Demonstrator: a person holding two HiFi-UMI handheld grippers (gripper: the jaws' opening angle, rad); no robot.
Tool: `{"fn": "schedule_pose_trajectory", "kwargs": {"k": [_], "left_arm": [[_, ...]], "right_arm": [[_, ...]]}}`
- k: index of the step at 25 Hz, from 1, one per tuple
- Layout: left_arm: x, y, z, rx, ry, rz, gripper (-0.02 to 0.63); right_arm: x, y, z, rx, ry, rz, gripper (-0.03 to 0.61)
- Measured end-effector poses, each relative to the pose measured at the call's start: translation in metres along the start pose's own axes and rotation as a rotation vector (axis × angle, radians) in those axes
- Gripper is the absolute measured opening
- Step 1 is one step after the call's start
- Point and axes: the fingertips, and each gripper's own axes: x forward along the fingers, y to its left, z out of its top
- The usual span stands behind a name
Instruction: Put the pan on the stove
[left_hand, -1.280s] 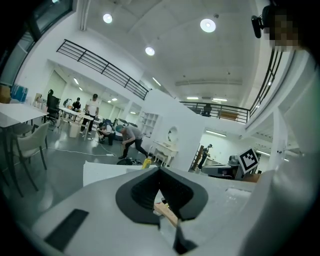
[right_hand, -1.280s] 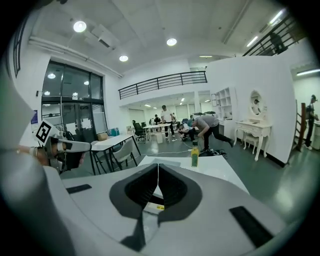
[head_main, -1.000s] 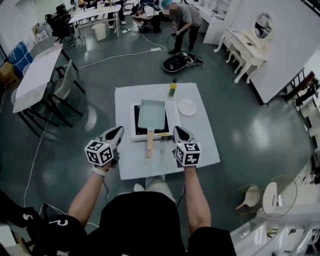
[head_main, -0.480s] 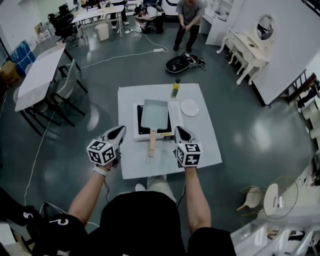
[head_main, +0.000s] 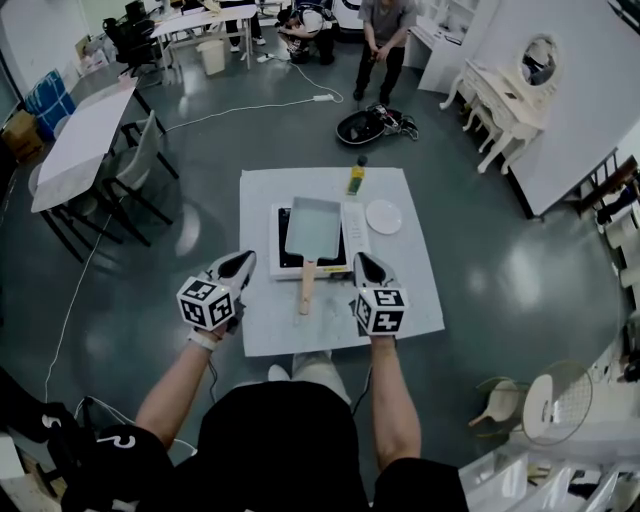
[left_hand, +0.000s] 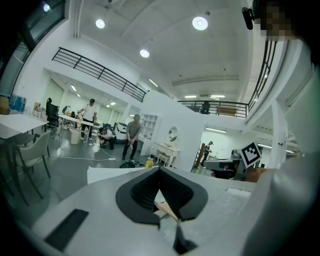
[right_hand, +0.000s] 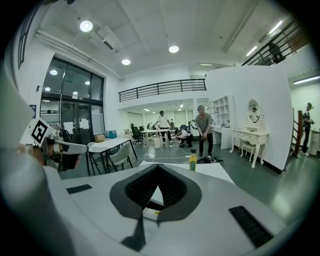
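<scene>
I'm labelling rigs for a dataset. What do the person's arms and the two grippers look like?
Both the left gripper and right gripper have pale grey bodies with black-lined jaws, and each carries a white cube printed with black square markers. The person wears a black short-sleeved top; forearms are bare.

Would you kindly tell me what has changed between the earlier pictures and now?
Only the standing person in the background moved: bent over a second ago, now upright. Nothing was taken hold of or let go. The pan stays on the stove, handle towards the grippers, and the left gripper and right gripper remain shut and empty on either side of it.
</scene>
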Motion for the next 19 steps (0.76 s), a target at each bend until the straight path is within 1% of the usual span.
{"fn": "schedule_pose_trajectory", "kwargs": {"k": [10, 19], "left_arm": [[0.010, -0.002, -0.005, 0.013, 0.017, 0.011, -0.002], [0.023, 0.000, -0.009, 0.023, 0.026, 0.026, -0.002]], "right_arm": [[0.005, -0.003, -0.002, -0.009, 0.013, 0.017, -0.005], [0.011, -0.015, -0.001, -0.004, 0.010, 0.013, -0.005]]}}
